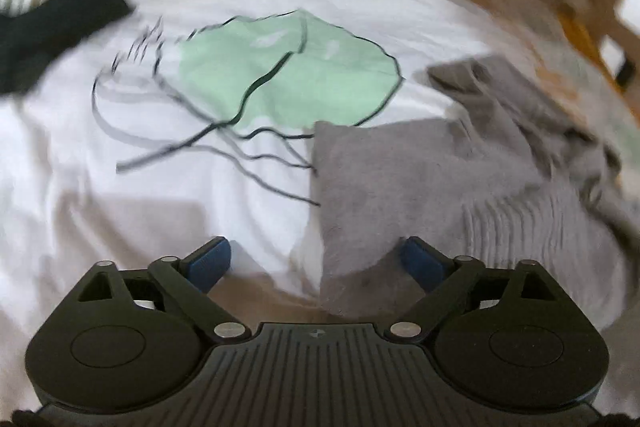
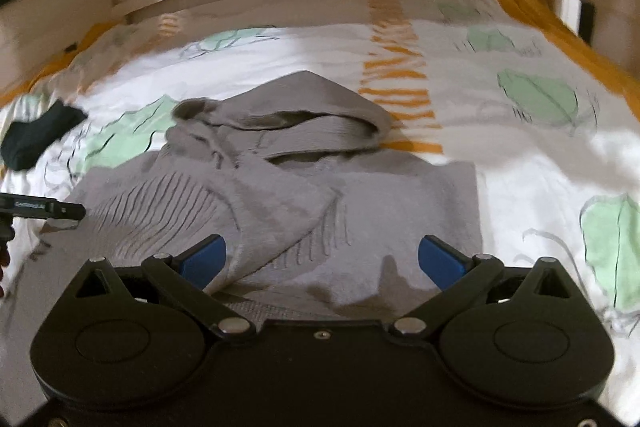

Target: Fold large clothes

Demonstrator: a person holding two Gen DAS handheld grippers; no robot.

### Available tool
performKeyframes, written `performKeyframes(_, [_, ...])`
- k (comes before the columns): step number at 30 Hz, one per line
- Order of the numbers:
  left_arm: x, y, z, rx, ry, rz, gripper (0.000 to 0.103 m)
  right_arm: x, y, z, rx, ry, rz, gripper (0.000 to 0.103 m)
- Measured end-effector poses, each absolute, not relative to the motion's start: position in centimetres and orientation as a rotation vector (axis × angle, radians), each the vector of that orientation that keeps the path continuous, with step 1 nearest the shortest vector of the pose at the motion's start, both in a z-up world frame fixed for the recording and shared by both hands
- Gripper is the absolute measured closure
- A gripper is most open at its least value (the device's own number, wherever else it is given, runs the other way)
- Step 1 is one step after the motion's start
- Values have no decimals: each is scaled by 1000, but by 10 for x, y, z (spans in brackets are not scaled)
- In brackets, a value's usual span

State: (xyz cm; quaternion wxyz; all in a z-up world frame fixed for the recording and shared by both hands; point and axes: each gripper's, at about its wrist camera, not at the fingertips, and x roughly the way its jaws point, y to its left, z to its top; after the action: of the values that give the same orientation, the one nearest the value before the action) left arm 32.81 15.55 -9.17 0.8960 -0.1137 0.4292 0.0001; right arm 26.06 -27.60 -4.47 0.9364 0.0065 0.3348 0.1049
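With both sleeves already crossed over its chest, the grey hoodie point(image 2: 280, 195) lies flat on the bed cover point(image 2: 520, 163), its lower edge between the wide, empty jaws of the left gripper point(image 1: 316, 263) and right gripper point(image 2: 322, 261), probably positioned for the next fold.
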Motion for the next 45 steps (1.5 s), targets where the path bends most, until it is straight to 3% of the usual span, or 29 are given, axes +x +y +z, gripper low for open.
performKeyframes(11, [331,154,-91,-231,909,0,7,282,-211,-52,-241,664,276,3])
performKeyframes(14, [331,156,-91,-242,911,-8,7,301,-211,-57,-231,721,236,26])
performKeyframes(15, [331,156,-91,-245,912,-9,7,303,-216,-57,-229,730,208,29])
performKeyframes(23, [331,155,-91,-248,911,-1,6,288,-307,-60,-13,825,55,26])
performKeyframes(31, [331,155,-91,-251,910,3,6,280,-347,-60,206,777,104,25])
performKeyframes(35, [331,154,-90,-252,911,1,6,284,-343,-54,201,719,139,27])
performKeyframes(43, [331,144,-88,-228,904,-10,6,296,-335,-71,149,796,161,29])
performKeyframes(44, [330,143,-87,-225,899,-10,6,296,-335,-72,150,797,165,35])
performKeyframes(45, [330,142,-86,-222,893,-10,7,295,-335,-71,149,795,173,50])
